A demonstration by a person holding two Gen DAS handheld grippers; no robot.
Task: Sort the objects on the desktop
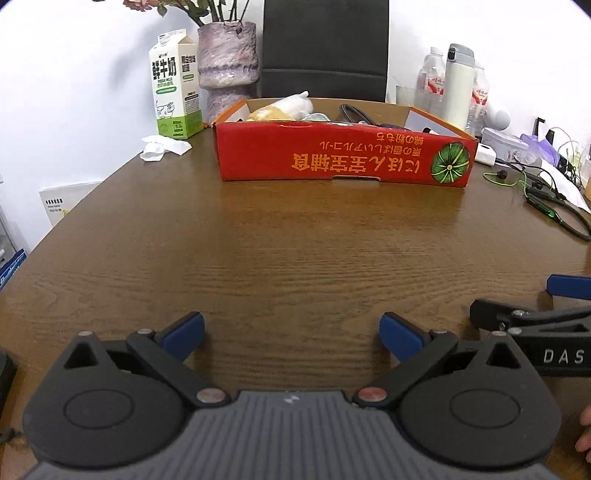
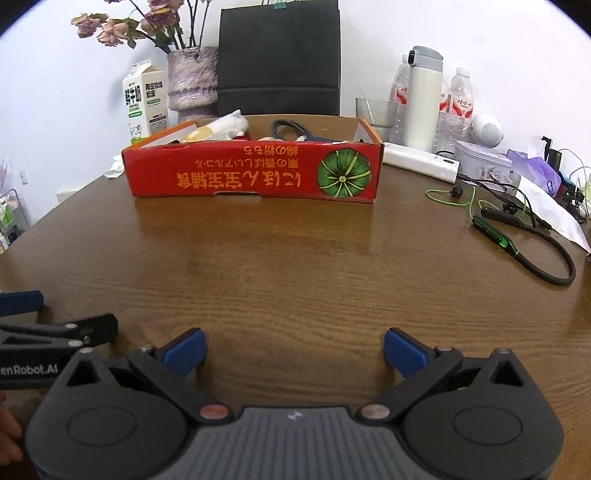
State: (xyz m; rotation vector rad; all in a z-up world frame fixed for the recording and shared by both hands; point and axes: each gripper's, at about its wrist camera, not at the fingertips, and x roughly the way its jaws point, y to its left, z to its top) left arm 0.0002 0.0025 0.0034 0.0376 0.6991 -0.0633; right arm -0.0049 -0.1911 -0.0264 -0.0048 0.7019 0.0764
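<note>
both grippers, left gripper (image 1: 291,334) and right gripper (image 2: 293,350), wide open, empty, low over table (image 2: 295,266). probably neckband earphones (image 2: 524,251) next: approach cord square, drop into red box (image 2: 255,173).

Table (image 2: 295,266): dark brown with a wavy wood-grain pattern. Box (image 2: 251,173), the landmark: red outer wall, orange printed characters, a green striped pumpkin picture at its right end, plain brown cardboard inside. Left of the box: milk carton (image 2: 142,105), white and green with black lettering; vase (image 2: 192,81), mottled pink-grey, holding faded pink flowers (image 2: 110,27). Behind the box: black chair back (image 2: 279,59). Right of the box: white flask (image 2: 423,103) with grey cap; clear bottles (image 2: 458,110) with red-and-white labels; neckband earphones (image 2: 517,243), black with bright green cord. Nearest the camera: left gripper (image 1: 291,334) and right gripper (image 2: 294,350), each black-bodied with blue finger pads (image 2: 186,350).
</note>
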